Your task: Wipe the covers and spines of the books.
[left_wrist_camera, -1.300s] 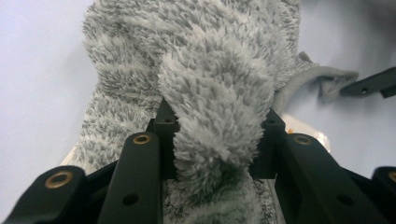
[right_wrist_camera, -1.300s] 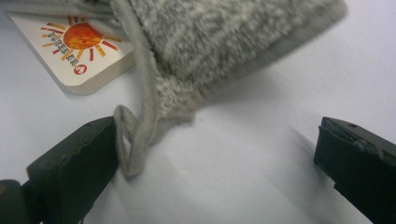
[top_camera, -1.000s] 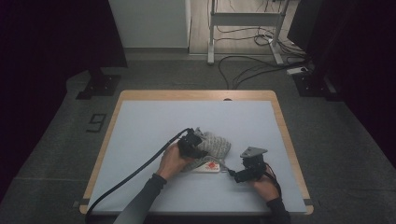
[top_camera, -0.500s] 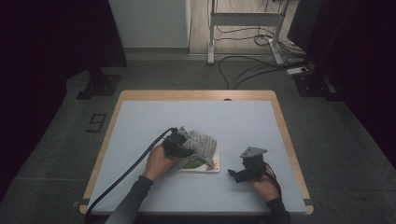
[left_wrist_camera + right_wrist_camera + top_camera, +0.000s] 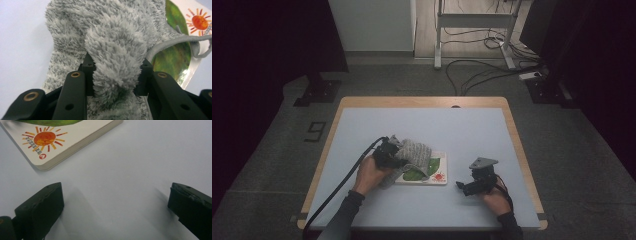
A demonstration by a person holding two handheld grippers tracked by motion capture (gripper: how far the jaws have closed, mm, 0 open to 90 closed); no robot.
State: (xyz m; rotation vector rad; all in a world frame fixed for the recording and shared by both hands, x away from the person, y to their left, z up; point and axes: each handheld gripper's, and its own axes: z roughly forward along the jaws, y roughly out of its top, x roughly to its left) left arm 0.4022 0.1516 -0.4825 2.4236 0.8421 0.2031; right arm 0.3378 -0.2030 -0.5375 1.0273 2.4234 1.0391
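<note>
A fluffy grey cloth [image 5: 414, 152] lies bunched over a white board book [image 5: 437, 176] with a green picture and a red sun. My left gripper [image 5: 398, 157] is shut on a thick fold of that cloth [image 5: 117, 55], its pads pressing the fold from both sides. A grey hanging loop [image 5: 185, 41] of the cloth trails over the book's green picture [image 5: 175, 57]. My right gripper [image 5: 464, 187] rests open on the table to the right of the book, nothing between its fingers. Its view shows the book's sun corner [image 5: 50, 140] just ahead.
The pale blue tabletop [image 5: 452, 130] has a wooden rim [image 5: 422, 101]. A black cable [image 5: 337, 187] trails from my left gripper toward the front left edge. Beyond the table stand a metal frame [image 5: 472, 30] and loose cables [image 5: 482, 65] on the floor.
My left gripper has dragged the grey cloth leftward across the book, uncovering the sun corner and part of the green picture. The right gripper has stayed in place.
</note>
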